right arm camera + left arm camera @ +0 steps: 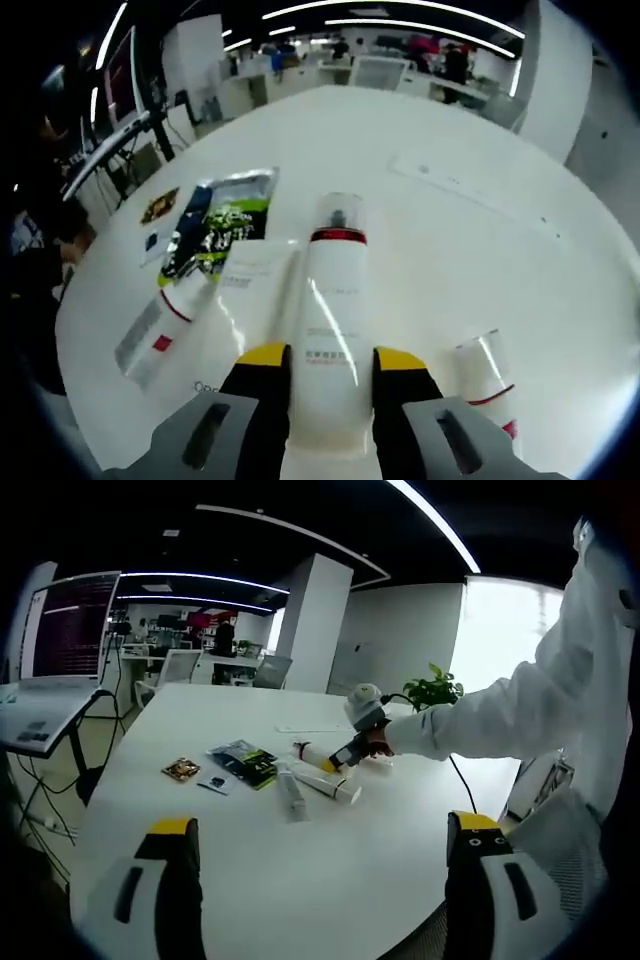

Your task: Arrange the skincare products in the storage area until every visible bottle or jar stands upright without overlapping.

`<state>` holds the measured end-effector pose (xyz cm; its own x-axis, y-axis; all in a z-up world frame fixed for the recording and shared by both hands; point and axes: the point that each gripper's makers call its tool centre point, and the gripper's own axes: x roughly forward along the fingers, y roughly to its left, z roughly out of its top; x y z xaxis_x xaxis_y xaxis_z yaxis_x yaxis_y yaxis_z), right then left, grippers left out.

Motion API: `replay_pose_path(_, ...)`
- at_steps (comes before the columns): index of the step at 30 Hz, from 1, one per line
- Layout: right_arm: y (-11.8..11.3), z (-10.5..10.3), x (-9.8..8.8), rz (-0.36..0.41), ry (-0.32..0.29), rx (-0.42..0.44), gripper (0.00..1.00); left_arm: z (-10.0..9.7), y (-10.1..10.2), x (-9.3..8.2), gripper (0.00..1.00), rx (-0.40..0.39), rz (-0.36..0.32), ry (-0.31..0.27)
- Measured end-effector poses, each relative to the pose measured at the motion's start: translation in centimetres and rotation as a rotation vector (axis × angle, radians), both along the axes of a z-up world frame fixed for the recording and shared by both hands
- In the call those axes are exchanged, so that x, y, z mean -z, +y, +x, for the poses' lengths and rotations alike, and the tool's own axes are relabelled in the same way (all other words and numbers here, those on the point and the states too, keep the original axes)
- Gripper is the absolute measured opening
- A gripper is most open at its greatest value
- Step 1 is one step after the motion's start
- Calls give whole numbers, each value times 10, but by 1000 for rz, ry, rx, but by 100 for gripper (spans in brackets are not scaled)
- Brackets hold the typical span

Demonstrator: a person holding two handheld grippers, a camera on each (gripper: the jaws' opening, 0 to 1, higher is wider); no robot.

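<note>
Nearest to me, in the right gripper view, my right gripper (pixel 331 365) has its yellow-tipped jaws closed against the sides of a white bottle (pixel 333 310) with a red band and clear cap; it lies on the white table (pixel 480 250), pointing away from me between the jaws. Just left of it lies a white tube (pixel 185 310) with a red band, and beyond that a green-and-black sachet (pixel 215 230) and a small gold packet (pixel 160 206). To the right, close by, lies a smaller clear-capped bottle (pixel 487 375).

In the left gripper view, my left gripper (pixel 325 855) hangs with its jaws spread wide and nothing between them, well short of the products. The bottles lie flat in a cluster mid-table, where my sleeve (pixel 480 720) reaches in.
</note>
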<state>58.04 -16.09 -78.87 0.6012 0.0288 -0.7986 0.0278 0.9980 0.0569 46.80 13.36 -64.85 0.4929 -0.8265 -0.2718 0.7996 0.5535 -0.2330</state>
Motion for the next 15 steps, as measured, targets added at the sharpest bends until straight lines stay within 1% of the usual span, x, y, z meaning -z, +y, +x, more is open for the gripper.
replay_pose_path(4,4,-7,0,26,-4,2,24,-2,0,1,98,2,5,5)
replay_pose_path(7,7,-13,-1,72,-13,21,24,-4,-2,3,97,9,18,8)
replay_pose_path(8,7,-13,-1,82,-25,24,24,-4,-2,4,97,10,21,8)
replay_pose_path(10,11,-18,-2,126,-31,55,24,-6,-3,5,97,15,33,12)
replay_pose_path(12,11,-23,-3,148,-39,65,24,-7,-3,7,97,17,42,11)
replay_pose_path(15,12,-31,-5,171,-35,73,23,-7,-2,8,97,19,54,14)
